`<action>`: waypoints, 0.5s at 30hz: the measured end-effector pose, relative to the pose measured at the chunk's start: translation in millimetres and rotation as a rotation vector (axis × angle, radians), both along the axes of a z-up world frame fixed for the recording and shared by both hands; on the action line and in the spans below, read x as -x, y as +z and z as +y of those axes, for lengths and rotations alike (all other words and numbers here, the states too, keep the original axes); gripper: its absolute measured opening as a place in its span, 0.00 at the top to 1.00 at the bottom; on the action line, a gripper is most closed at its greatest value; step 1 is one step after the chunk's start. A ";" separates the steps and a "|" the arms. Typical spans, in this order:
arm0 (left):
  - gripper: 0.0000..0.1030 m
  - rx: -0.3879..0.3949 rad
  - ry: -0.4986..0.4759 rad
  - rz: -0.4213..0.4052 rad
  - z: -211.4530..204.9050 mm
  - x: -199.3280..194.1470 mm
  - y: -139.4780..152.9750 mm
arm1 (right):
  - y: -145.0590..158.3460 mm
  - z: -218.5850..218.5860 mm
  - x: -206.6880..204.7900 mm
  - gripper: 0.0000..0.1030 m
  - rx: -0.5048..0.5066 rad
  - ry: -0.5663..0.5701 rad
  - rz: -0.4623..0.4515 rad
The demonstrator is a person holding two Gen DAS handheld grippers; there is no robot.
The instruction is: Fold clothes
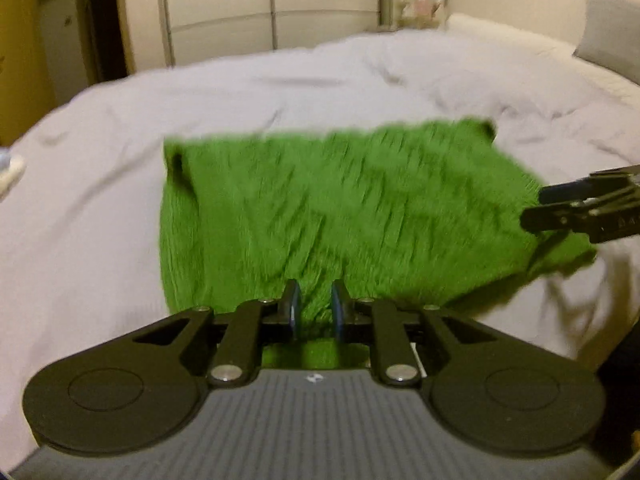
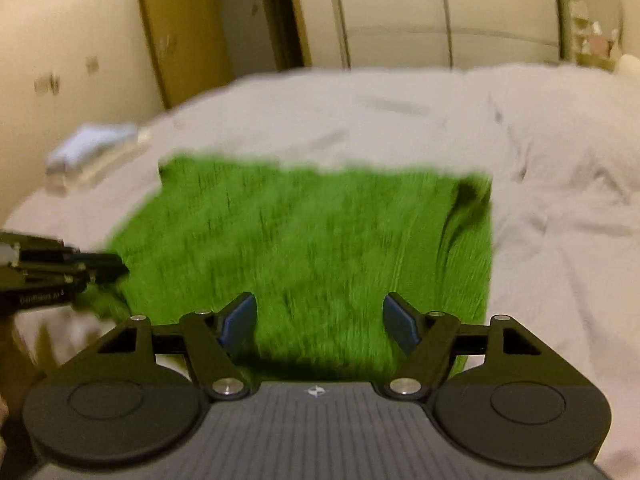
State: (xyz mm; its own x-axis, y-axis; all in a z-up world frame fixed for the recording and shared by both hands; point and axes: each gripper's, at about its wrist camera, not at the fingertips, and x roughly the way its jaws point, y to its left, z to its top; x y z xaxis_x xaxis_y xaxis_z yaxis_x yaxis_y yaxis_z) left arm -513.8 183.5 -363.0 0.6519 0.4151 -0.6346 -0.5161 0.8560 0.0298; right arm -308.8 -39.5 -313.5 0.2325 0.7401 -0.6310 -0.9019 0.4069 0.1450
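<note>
A green knitted garment (image 1: 340, 208) lies folded in a rough rectangle on the white bed (image 1: 120, 128); it also shows in the right wrist view (image 2: 312, 232). My left gripper (image 1: 315, 304) is shut on a bunch of the garment's near edge. My right gripper (image 2: 319, 316) is open and empty just above the garment's near edge. In the left wrist view the right gripper (image 1: 536, 210) enters from the right, at the garment's right side. In the right wrist view the left gripper (image 2: 116, 268) enters from the left, at the garment's left corner. Both views are motion-blurred.
A small pale folded cloth (image 2: 88, 144) lies on the bed's left side. Pillows (image 1: 608, 40) lie at the far right. Wardrobe doors (image 1: 272, 0) and a dark doorway (image 2: 252, 12) stand behind the bed.
</note>
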 end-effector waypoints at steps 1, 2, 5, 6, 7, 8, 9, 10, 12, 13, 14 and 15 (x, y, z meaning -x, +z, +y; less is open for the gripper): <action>0.85 0.013 0.006 -0.005 0.1 2.6 0.0 | -2.8 -4.0 2.5 0.30 0.017 0.008 -0.010; 0.85 0.025 0.011 -0.014 0.1 5.6 1.4 | -5.5 -8.1 5.0 0.30 0.035 0.017 -0.019; 0.85 0.072 0.009 -0.028 11.4 8.9 17.7 | 5.0 -10.1 -5.1 0.33 0.062 0.018 0.024; 0.85 0.071 0.010 -0.043 17.5 9.4 25.1 | 10.4 -9.7 -10.2 0.38 0.068 0.016 0.046; 0.85 0.067 0.011 -0.059 24.1 9.9 32.8 | 16.4 -9.8 -16.7 0.39 0.066 0.007 0.061; 0.85 0.053 0.013 -0.073 31.6 8.4 41.3 | 23.6 -11.1 -26.0 0.40 0.044 -0.020 0.063; 0.86 0.036 0.017 -0.088 41.1 4.6 49.4 | 30.8 -12.3 -35.4 0.46 0.023 -0.047 0.064; 0.91 0.018 0.018 -0.101 52.8 -2.3 55.9 | 37.4 -12.2 -45.4 0.51 0.003 -0.074 0.064; 0.94 -0.020 0.024 -0.122 77.4 -18.1 65.8 | 43.9 -0.8 -71.1 0.55 -0.031 -0.128 0.050; 0.96 -0.042 0.028 -0.129 90.2 -26.7 69.0 | 45.6 6.6 -84.5 0.57 -0.049 -0.151 0.048; 0.96 -0.039 0.037 -0.133 104.0 -34.9 68.2 | 45.7 14.3 -97.6 0.63 -0.067 -0.165 0.060; 0.96 -0.031 0.048 -0.136 117.9 -43.1 66.6 | 45.1 21.9 -109.4 0.67 -0.081 -0.176 0.068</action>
